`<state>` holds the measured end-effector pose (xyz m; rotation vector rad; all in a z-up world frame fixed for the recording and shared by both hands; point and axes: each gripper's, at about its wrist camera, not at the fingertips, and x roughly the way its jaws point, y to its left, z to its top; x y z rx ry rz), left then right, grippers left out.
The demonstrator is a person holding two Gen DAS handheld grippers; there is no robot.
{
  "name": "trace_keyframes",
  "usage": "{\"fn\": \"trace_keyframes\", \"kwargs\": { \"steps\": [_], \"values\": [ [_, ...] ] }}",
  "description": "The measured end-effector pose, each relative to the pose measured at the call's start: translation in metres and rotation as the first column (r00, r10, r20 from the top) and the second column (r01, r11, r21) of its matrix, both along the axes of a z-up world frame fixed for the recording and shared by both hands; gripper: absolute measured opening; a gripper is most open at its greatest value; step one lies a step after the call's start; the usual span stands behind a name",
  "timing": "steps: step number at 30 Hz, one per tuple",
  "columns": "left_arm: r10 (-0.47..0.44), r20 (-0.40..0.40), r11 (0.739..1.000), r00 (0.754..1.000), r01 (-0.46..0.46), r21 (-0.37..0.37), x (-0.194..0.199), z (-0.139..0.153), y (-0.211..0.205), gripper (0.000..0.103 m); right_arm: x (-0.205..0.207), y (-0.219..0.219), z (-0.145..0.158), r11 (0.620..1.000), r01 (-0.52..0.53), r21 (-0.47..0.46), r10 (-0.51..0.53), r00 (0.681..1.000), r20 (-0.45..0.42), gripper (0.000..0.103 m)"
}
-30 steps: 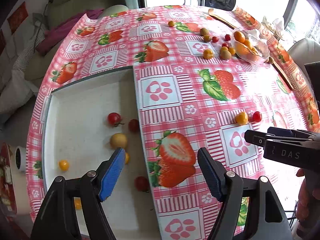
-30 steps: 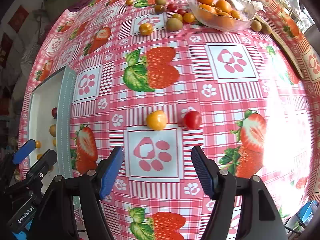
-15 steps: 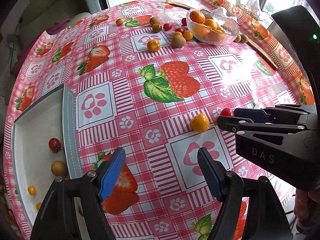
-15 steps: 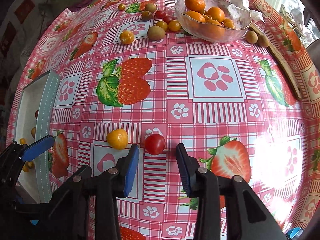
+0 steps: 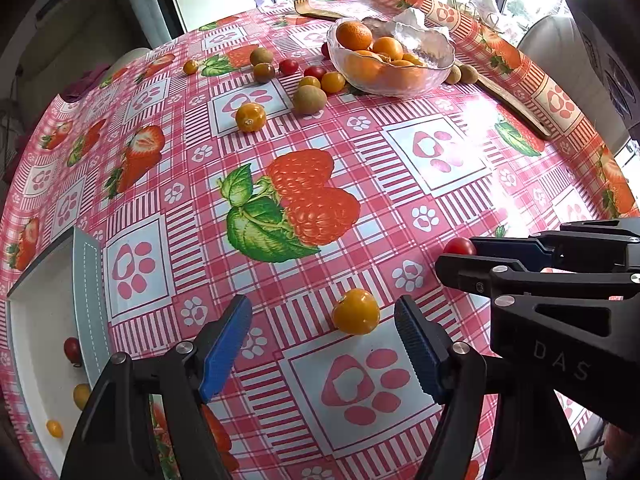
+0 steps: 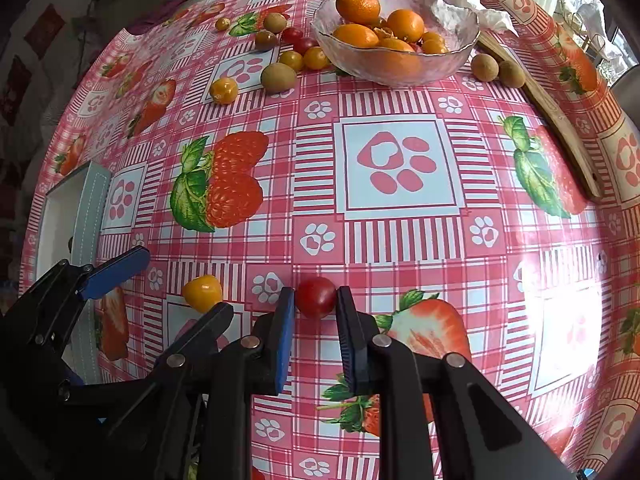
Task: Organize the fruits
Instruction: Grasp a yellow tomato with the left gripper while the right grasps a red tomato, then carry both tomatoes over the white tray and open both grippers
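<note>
The right gripper (image 6: pixel 316 300) is seen low at 6 o'clock in the right wrist view, its two blue-padded fingers closed in on a red cherry tomato (image 6: pixel 315 297). Both pads are seen touching the sides of the tomato, which rests on the tablecloth (image 6: pixel 400 240). In the left wrist view the same gripper (image 5: pixel 460 252) enters from 3 o'clock, with the red tomato (image 5: pixel 459 246) visible at its tip.

The left gripper (image 5: pixel 324 336) is held with its fingers wide apart. A yellow-orange tomato (image 5: pixel 355 311) lies on the cloth just ahead of the gap between them, nearer the right-hand finger, and is touched by neither. In the right wrist view this tomato (image 6: pixel 202 293) is found at 9 o'clock of the red one, close beside it, with the left gripper (image 6: pixel 172 288) around it.

A white tray (image 5: pixel 90 300) is located at 8 o'clock in the left wrist view; several small red and yellow fruits are contained in it. Only its corner (image 6: pixel 86 208) is shown in the right wrist view.

A glass bowl (image 6: pixel 394 70) holding oranges is placed at 12 o'clock at the far side of the table. Loose small fruits, among them a kiwi (image 6: pixel 278 77) and a yellow tomato (image 6: pixel 224 90), are scattered at 10 to 11 o'clock of the bowl. Two brown round fruits (image 6: pixel 498 69) lie at 3 o'clock of the bowl, next to a wooden board (image 6: pixel 560 128).
</note>
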<state>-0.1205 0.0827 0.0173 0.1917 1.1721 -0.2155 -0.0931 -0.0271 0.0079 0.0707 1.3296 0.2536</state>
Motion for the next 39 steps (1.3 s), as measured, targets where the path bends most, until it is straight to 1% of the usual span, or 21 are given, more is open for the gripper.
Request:
{"fn": "trace_keyframes", "kwargs": {
  "steps": [1, 2, 3, 4, 5, 8, 13, 18, 24, 31, 35, 39],
  "values": [
    [-0.004, -0.004, 1.0, 1.0, 0.004, 0.001, 0.0, -0.001, -0.001, 0.055, 0.0, -0.001, 0.0, 1.0, 0.003, 0.003, -0.003, 1.0, -0.001, 0.022],
    [-0.008, -0.022, 1.0, 1.0, 0.008, -0.001, 0.001, -0.004, -0.002, 0.047, 0.0, -0.001, 0.0, 1.0, 0.006, 0.006, -0.006, 1.0, -0.001, 0.022],
    [-0.007, -0.017, 1.0, 1.0, 0.007, -0.015, 0.001, -0.003, -0.002, 0.04, 0.0, -0.002, 0.0, 1.0, 0.008, 0.009, -0.008, 1.0, -0.002, 0.022],
    [-0.009, -0.019, 1.0, 1.0, 0.009, -0.017, 0.001, -0.003, -0.002, 0.03, 0.0, -0.002, 0.0, 1.0, 0.01, 0.011, -0.01, 1.0, -0.002, 0.022],
    [-0.016, -0.02, 0.999, 1.0, 0.015, -0.031, 0.001, -0.003, -0.002, 0.027, 0.001, -0.002, 0.0, 1.0, 0.011, 0.011, -0.011, 1.0, -0.002, 0.022],
    [-0.001, -0.033, 0.998, 0.999, -0.001, -0.066, 0.001, -0.002, 0.002, 0.026, 0.0, -0.001, 0.0, 1.0, 0.01, 0.007, -0.01, 1.0, 0.0, 0.022],
    [0.067, -0.043, 0.991, 0.997, -0.071, -0.111, -0.006, 0.008, 0.023, 0.026, -0.004, -0.002, 0.0, 1.0, 0.018, 0.018, -0.017, 1.0, -0.014, 0.023],
    [0.12, -0.047, 0.985, 0.992, -0.125, -0.12, -0.015, 0.019, 0.048, 0.026, -0.008, 0.008, 0.003, 1.0, 0.004, 0.027, -0.003, 1.0, -0.021, 0.023],
    [0.19, -0.034, 0.972, 0.981, -0.193, -0.13, -0.028, 0.033, 0.082, 0.026, -0.01, 0.033, 0.012, 0.998, -0.027, 0.048, 0.028, 0.999, -0.015, 0.023],
    [0.302, -0.007, 0.942, 0.953, -0.3, -0.148, -0.038, 0.052, 0.141, 0.026, -0.004, 0.079, 0.027, 0.993, -0.091, 0.082, 0.091, 0.996, 0.0, 0.023],
    [0.372, 0.02, 0.92, 0.928, -0.366, -0.139, -0.042, 0.06, 0.182, 0.026, 0.001, 0.117, 0.035, 0.984, -0.138, 0.11, 0.138, 0.99, 0.009, 0.023],
    [0.437, 0.022, 0.896, 0.899, -0.432, -0.106, -0.045, 0.054, 0.221, 0.026, 0.006, 0.16, 0.04, 0.971, -0.194, 0.138, 0.193, 0.981, 0.021, 0.023]
  ]
}}
